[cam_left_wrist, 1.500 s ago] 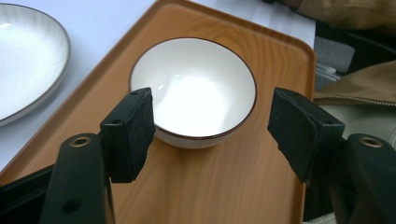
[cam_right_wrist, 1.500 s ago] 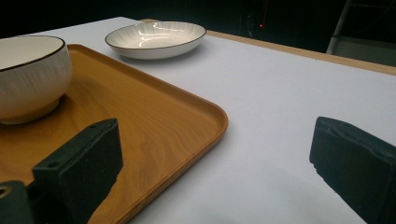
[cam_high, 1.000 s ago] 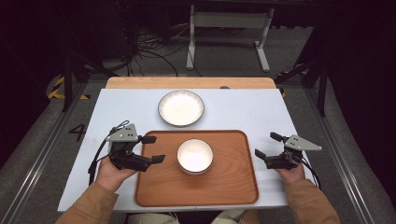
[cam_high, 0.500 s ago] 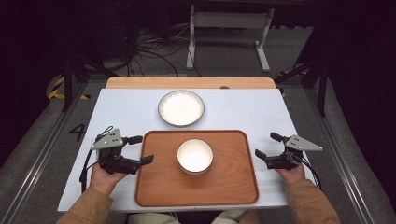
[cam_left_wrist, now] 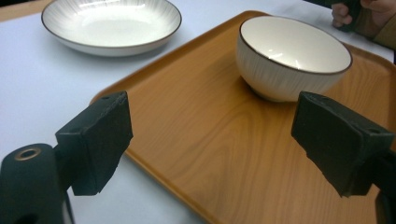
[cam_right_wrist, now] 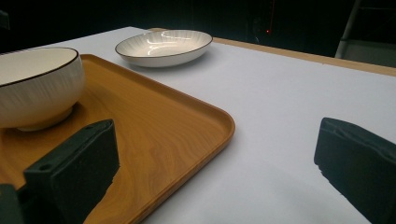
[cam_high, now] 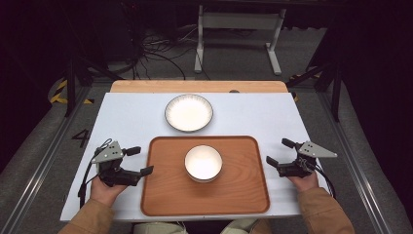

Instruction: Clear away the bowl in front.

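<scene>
My left gripper [cam_high: 138,161] and right gripper [cam_high: 279,152] have wide-open, empty jaws at 9 and 3 o'clock of the tray [cam_high: 165,195], bowl [cam_high: 203,163] mid-tray, so I should pinch both rims evenly.

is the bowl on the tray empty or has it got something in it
Empty. The bowl sits upright on the tray, and its white inside shows bare in the left gripper view.

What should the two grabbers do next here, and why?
Probably bring each gripper in to the near tray edge. The left gripper and right gripper are both open, flanking the tray, holding nothing. The bowl already sits on the tray, so lifting the tray from both sides looks likely.
</scene>
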`<state>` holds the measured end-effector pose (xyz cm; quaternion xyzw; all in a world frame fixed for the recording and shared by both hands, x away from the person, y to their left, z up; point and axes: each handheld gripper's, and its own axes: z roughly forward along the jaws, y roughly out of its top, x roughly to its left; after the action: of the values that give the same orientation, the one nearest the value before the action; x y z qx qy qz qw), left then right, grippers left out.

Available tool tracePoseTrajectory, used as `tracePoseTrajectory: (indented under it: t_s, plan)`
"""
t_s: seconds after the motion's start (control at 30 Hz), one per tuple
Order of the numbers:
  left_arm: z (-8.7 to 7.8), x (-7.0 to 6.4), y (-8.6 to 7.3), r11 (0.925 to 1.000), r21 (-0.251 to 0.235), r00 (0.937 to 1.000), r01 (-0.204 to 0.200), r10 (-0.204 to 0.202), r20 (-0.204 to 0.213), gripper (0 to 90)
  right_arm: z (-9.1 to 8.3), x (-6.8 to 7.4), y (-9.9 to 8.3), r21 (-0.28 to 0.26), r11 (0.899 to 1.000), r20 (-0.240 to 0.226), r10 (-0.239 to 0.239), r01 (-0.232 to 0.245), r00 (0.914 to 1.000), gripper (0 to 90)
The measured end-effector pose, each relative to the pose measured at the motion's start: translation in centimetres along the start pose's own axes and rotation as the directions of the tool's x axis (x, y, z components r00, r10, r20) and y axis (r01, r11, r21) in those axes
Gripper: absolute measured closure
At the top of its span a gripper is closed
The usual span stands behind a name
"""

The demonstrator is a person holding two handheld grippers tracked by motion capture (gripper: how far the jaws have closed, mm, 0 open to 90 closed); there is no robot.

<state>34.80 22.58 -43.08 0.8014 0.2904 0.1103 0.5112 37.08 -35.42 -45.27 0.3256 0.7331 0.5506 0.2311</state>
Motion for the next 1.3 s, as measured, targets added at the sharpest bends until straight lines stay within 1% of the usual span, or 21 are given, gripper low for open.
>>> tracePoseTrajectory:
  t_s: [0.1, 0.17, 0.2, 0.27, 0.3, 0.4, 0.47, 0.63, 0.73, 0.77, 0.8, 0.93, 1.1, 1.17, 1.23, 1.3]
  plan:
    - [-0.1, 0.3, -0.7, 0.9997, -0.012, 0.9998, 0.022, -0.022, -0.002, 11.8, 0.0, 0.0, 0.0, -0.001, 1.0, 0.0, 0.0, 0.0, 1.0, 0.5]
    - [-0.2, 0.5, -1.0, 0.9999, -0.009, 0.9998, 0.013, -0.013, -0.013, 11.7, 0.0, 0.0, 0.0, -0.002, 1.0, 0.0, 0.002, -0.002, 1.0, 0.4]
    - [-0.3, 0.5, -1.2, 0.9997, -0.014, 0.9997, 0.019, -0.019, -0.018, 11.6, 0.0, 0.0, 0.0, -0.003, 1.0, 0.0, 0.0, 0.0, 1.0, 0.5]
    - [-0.3, 0.5, -1.3, 0.9998, -0.012, 0.9997, 0.018, -0.019, -0.015, 11.4, 0.0, 0.0, 0.0, -0.005, 1.0, -0.001, -0.001, 0.001, 1.0, 0.4]
    - [-0.3, 0.7, -1.6, 0.9992, -0.019, 0.9991, 0.036, -0.037, -0.021, 11.2, 0.0, 0.0, 0.0, -0.006, 1.0, -0.002, -0.001, 0.001, 1.0, 0.4]
    - [-0.4, 0.8, -2.0, 0.998, -0.024, 0.998, 0.058, -0.058, -0.023, 10.8, 0.0, 0.0, 0.0, -0.006, 1.0, -0.003, -0.001, 0.001, 1.0, 0.4]
    - [-0.4, 0.9, -2.1, 0.9983, -0.015, 0.9981, 0.056, -0.056, -0.026, 10.7, 0.0, 0.0, 0.0, -0.006, 1.0, -0.003, -0.001, 0.001, 1.0, 0.4]
    - [-0.5, 1.2, -2.8, 0.9976, -0.029, 0.9974, 0.062, -0.063, -0.035, 10.5, 0.0, 0.0, 0.0, -0.007, 1.0, -0.004, -0.001, 0.001, 1.0, 0.4]
    - [-0.4, 1.4, -3.1, 0.9968, -0.036, 0.9969, 0.071, -0.073, -0.029, 10.6, 0.0, 0.0, 0.0, -0.007, 1.0, -0.004, -0.001, 0.001, 1.0, 0.4]
    - [-0.2, 1.4, -3.3, 0.9964, -0.025, 0.9966, 0.081, -0.081, -0.017, 10.6, 0.0, 0.0, 0.0, -0.007, 1.0, -0.004, -0.001, 0.001, 1.0, 0.5]
    - [-0.1, 1.3, -3.3, 0.9973, -0.017, 0.9972, 0.072, -0.072, -0.019, 10.5, 0.0, 0.0, 0.0, -0.007, 1.0, -0.004, -0.001, 0.001, 1.0, 0.4]
    - [0.0, 1.3, -3.3, 0.9971, -0.003, 0.9968, 0.076, -0.076, -0.025, 9.9, 0.0, 0.0, 0.0, -0.008, 1.0, -0.004, -0.002, 0.002, 1.0, 0.5]
    - [0.0, 1.4, -3.4, 0.9965, -0.012, 0.9963, 0.082, -0.083, -0.024, 9.5, 0.0, 0.0, 0.0, -0.006, 1.0, -0.005, -0.004, 0.004, 1.0, 0.5]
    - [0.0, 1.5, -3.4, 0.9966, -0.008, 0.9964, 0.082, -0.082, -0.022, 9.5, 0.0, 0.0, 0.0, -0.006, 1.0, -0.005, -0.003, 0.003, 1.0, 0.5]
    - [0.0, 1.4, -3.4, 0.995, -0.016, 0.9949, 0.099, -0.099, -0.02, 9.4, 0.0, 0.0, 0.0, -0.005, 1.0, -0.004, -0.001, 0.001, 1.0, 0.5]
    - [-0.1, 1.5, -3.4, 0.9955, -0.016, 0.9954, 0.093, -0.094, -0.019, 9.3, 0.0, 0.0, 0.0, -0.006, 1.0, -0.004, -0.003, 0.003, 1.0, 0.5]
